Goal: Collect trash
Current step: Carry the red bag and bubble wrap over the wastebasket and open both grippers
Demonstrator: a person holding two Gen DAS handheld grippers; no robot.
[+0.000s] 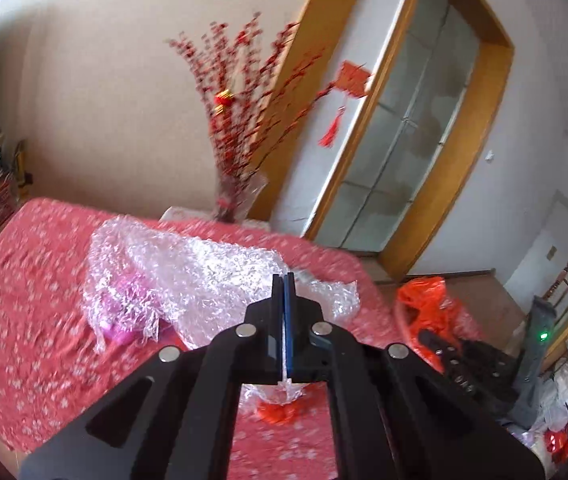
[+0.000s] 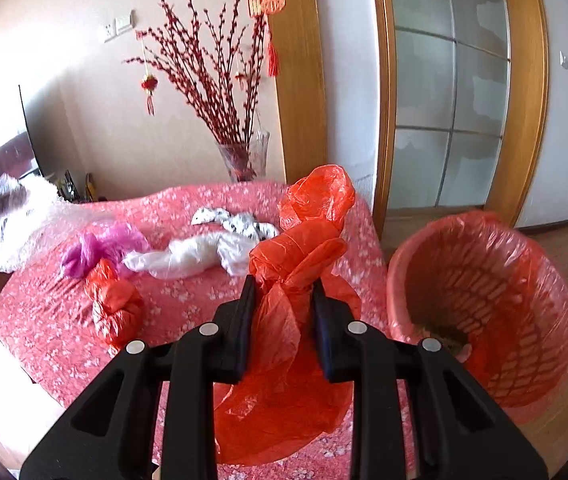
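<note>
Gripping, left fingers: the left gripper [image 1: 284, 284] has its fingers pressed together on a thin edge of the bubble wrap [image 1: 188, 276], which spreads out ahead of them over the tabletop [image 1: 24, 280].
Right fingers: the right gripper [image 2: 284, 292] has its fingers narrowed around the twisted neck of an orange-red plastic bag [image 2: 304, 248]; the bag's upper part stands above the fingertips and its loose skirt hangs down below them onto the red floral cloth.
Waste basket: a pink lattice waste basket [image 2: 484, 300] lined with an orange-red bag stands on the floor just to the right of the tabletop, close beside the held bag; some dark debris lies at its bottom.
Left of the held bag: a smaller knotted orange-red bag [image 2: 114, 304] lies on the tabletop.
Beyond the knotted bag: a crumpled pink plastic bag [image 2: 100, 246], partly under the bubble wrap in the left wrist view.
Middle of the tabletop: a white plastic bag [image 2: 192, 256], with a black-and-white spotted wrapper [image 2: 240, 224] just behind it.
Far edge of the tabletop: a glass vase [image 2: 244, 156] holding red blossom branches.
Sharpness: the left wrist view is motion-blurred.
</note>
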